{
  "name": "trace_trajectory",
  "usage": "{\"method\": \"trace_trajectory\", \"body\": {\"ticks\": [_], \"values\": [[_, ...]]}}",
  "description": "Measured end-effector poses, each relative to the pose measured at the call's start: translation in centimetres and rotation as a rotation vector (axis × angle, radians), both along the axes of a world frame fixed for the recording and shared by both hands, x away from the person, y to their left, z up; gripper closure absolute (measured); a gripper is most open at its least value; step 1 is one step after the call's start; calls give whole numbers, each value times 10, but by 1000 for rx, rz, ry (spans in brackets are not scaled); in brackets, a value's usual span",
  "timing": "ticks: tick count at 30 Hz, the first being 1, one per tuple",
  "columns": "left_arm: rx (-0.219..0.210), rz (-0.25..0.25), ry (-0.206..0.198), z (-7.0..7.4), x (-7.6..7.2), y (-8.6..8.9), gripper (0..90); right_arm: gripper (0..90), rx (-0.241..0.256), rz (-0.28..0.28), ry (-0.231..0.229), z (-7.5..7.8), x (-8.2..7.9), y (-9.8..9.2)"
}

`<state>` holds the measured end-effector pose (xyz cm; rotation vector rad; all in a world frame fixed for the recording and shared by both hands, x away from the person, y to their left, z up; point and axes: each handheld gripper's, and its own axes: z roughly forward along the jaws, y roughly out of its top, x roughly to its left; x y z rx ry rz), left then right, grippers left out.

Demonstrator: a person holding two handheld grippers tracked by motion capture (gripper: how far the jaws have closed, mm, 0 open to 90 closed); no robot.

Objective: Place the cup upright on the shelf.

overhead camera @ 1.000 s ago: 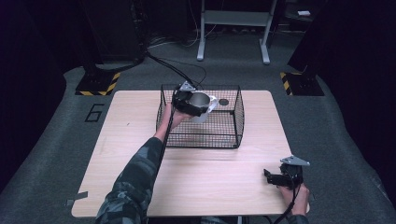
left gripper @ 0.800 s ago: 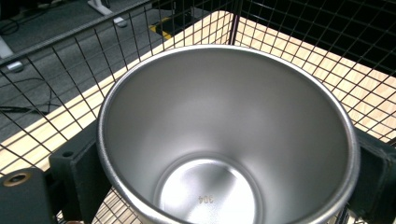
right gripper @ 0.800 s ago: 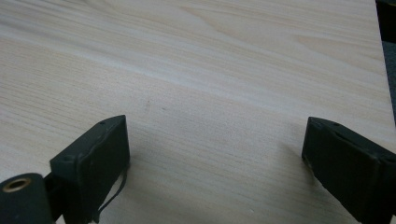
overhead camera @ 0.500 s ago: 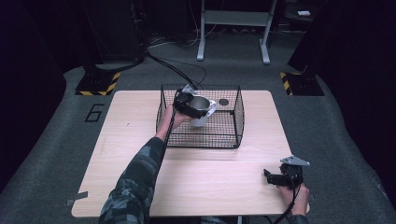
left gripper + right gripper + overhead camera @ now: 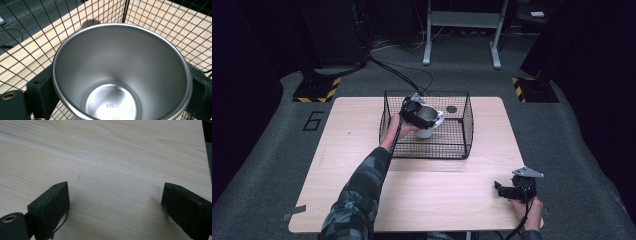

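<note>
A light wooden table (image 5: 362,165) is standing on grey carpet (image 5: 592,165) in a dark room, with a white number six (image 5: 313,120) marked on the floor beside it and yellow-and-black striped pads (image 5: 318,90) lying beyond its far corners. A white metal frame (image 5: 462,30) is rising at the back, and black cables (image 5: 397,70) are trailing across the carpet toward the table.

The left gripper (image 5: 414,111) is reaching into a black wire basket (image 5: 467,125) at the far middle of the table, its jaws gripping a steel cup (image 5: 428,117) by the wall, one on each side. In the left gripper view the cup (image 5: 120,72) is sitting tilted between the jaws with its open mouth facing the camera, basket wire and tabletop lying just beyond its rim. A small dark disc (image 5: 451,109) is lying on the basket floor past the cup.

The right gripper (image 5: 504,190) is resting low at the near right corner of the table, well apart from the basket, its jaws standing wide with only bare wood (image 5: 112,162) between them.
</note>
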<state>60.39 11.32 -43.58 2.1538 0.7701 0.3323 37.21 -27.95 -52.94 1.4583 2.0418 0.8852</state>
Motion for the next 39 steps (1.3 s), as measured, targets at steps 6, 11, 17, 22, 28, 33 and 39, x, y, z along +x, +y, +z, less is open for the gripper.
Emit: {"method": "trace_trajectory", "body": {"ticks": [6,11,17,22,28,33,39], "values": [[31,-2,22,-3,2,-1,69,77,1,1,-1,0,0,0],[50,-6,37,-7,3,-4,69,78,2,2,0,0,0,0],[47,-17,42,-8,6,-4,69,78,1,1,-1,0,0,0],[68,-30,42,-7,7,-5,68,78,-1,3,-1,0,0,0],[84,-17,66,-5,6,-4,64,78,-1,3,-1,0,0,0],[82,-6,71,-4,5,-1,41,77,-2,3,-2,0,0,0],[74,-9,37,7,0,0,1,77,-4,2,-5,0,0,0]]}}
